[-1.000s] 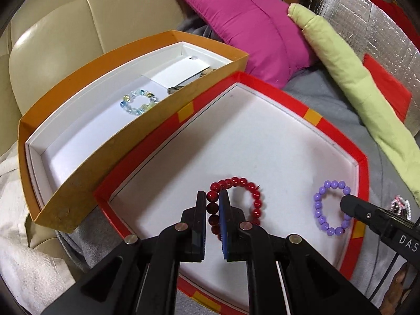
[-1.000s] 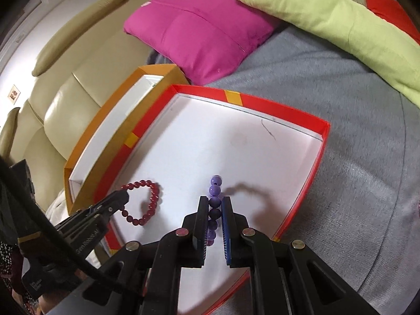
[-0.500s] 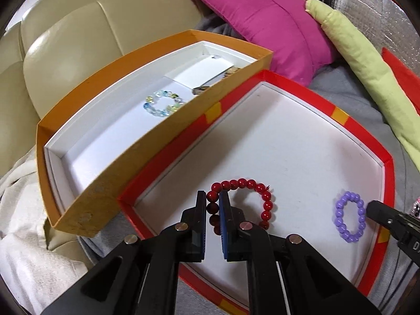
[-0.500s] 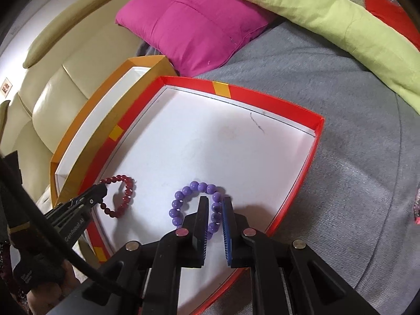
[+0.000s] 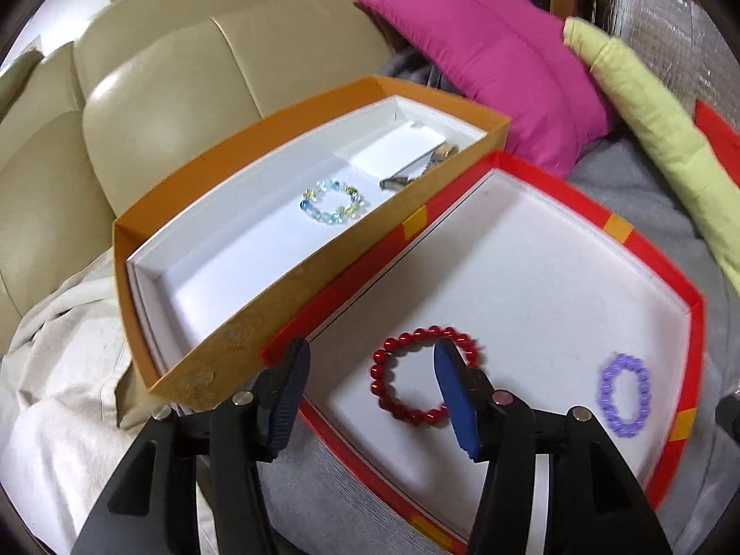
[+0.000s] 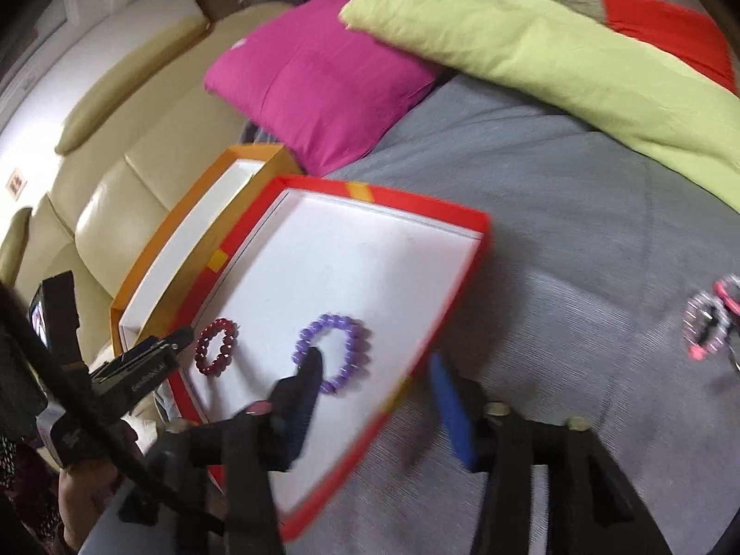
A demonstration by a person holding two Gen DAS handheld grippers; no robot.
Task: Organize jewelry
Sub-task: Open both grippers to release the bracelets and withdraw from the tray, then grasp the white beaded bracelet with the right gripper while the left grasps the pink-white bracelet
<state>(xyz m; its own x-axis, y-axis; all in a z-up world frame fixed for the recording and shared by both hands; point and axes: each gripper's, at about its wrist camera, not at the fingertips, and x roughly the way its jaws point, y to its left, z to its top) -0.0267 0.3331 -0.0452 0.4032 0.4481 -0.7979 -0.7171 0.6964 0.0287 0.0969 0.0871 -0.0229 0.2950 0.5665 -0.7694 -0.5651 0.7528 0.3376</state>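
My left gripper [image 5: 370, 397] hangs with its fingers spread wide and empty over the near left corner of the shallow red-rimmed cardboard tray [image 5: 545, 277]. The round red bead bracelet [image 5: 423, 374] lies flat just ahead, partly behind my right-hand pad. My right gripper [image 6: 379, 393] is also released, straddling the tray's right rim. The purple bead bracelet [image 6: 334, 354] rests beside its left finger. A pink-and-black beaded piece [image 6: 710, 323] sits well off right on the grey blanket [image 6: 578, 231], nearer my right gripper, which I judge goes next.
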